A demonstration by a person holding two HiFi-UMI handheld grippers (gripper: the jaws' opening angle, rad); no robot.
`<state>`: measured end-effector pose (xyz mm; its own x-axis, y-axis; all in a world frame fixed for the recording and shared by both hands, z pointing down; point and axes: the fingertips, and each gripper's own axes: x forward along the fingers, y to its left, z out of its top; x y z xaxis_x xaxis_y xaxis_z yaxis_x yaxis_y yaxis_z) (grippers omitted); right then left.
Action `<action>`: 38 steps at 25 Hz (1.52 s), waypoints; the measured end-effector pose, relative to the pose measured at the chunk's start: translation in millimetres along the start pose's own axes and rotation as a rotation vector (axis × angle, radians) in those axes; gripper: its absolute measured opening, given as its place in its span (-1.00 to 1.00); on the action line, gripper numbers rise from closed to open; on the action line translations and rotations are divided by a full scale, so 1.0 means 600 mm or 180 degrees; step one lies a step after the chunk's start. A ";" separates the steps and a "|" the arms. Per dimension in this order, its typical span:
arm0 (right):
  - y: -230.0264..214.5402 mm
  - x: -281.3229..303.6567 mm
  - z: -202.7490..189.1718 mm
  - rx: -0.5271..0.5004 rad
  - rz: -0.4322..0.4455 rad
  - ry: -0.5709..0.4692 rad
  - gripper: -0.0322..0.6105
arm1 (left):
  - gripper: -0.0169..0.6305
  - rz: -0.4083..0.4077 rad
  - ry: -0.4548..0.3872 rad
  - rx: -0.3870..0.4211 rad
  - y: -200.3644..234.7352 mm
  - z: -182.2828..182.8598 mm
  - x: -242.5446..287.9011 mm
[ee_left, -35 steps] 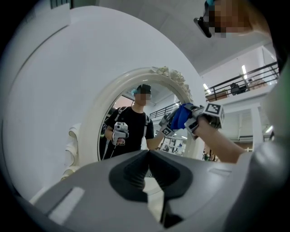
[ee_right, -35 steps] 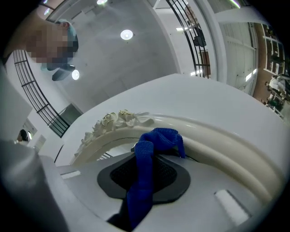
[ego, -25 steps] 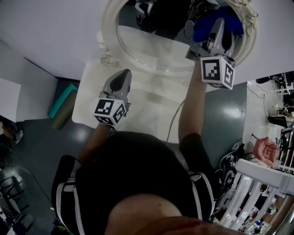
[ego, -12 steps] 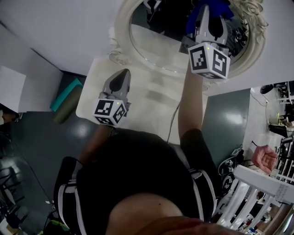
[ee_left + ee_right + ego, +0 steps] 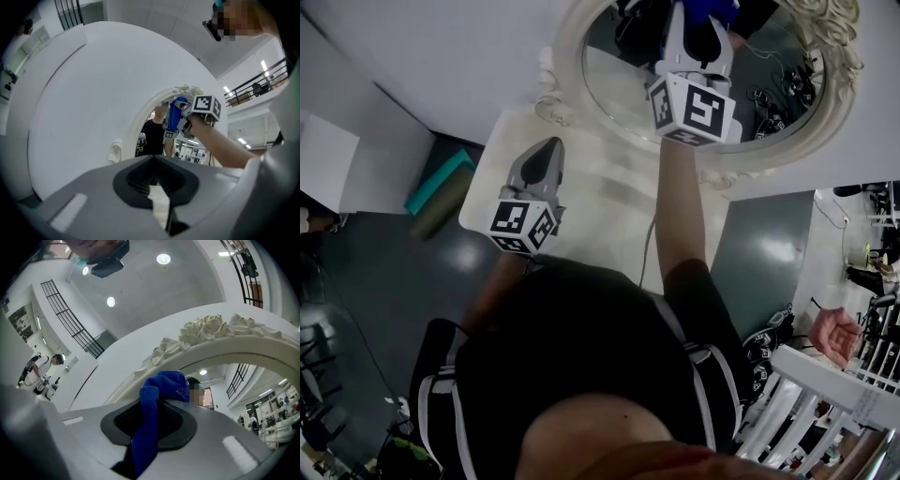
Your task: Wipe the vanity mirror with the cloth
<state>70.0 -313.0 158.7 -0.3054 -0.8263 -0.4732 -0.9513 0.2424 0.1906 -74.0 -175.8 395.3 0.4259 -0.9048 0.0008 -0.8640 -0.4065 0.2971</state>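
The oval vanity mirror (image 5: 769, 84) in its ornate cream frame (image 5: 567, 75) fills the top of the head view. My right gripper (image 5: 698, 28) is raised against the glass, shut on a blue cloth (image 5: 717, 7) that bunches at its tip. In the right gripper view the cloth (image 5: 152, 399) is pinched between the jaws below the frame's carved roses (image 5: 211, 331). My left gripper (image 5: 546, 155) hovers over the white vanity top (image 5: 609, 211), shut and holding nothing. From the left gripper view (image 5: 154, 183) the cloth (image 5: 175, 115) shows against the mirror (image 5: 152, 133).
A thin cable (image 5: 650, 248) runs down the vanity top. A teal object (image 5: 431, 192) lies on the dark floor at left. A white railing (image 5: 825, 380) and another person's hand (image 5: 834, 333) are at lower right.
My right gripper has carried the blue cloth leftward and up across the mirror glass. The left gripper has stayed over the vanity top.
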 end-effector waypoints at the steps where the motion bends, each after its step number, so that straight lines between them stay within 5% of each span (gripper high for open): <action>1: 0.011 0.002 -0.008 -0.0012 0.0036 0.0021 -0.68 | -0.91 0.0003 0.0007 0.0000 0.000 -0.002 -0.002; 16: 0.145 0.001 -0.139 -0.0530 0.0367 0.0360 -0.68 | -0.91 0.0167 0.0002 0.0011 0.017 -0.001 -0.051; 29: 0.161 -0.008 -0.155 -0.0156 0.0608 0.0566 -0.68 | -0.91 0.0086 -0.0027 0.0024 0.009 0.011 -0.072; 38: 0.061 -0.087 -0.061 0.0614 0.0128 -0.0115 -0.67 | -0.91 -0.0106 -0.0003 0.0041 -0.014 0.013 -0.057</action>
<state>52.4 -279.3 221.7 -0.3415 -0.7960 -0.4998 -0.9277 0.3708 0.0432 -83.6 -142.6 385.3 0.4542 -0.8908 -0.0096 -0.8528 -0.4379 0.2846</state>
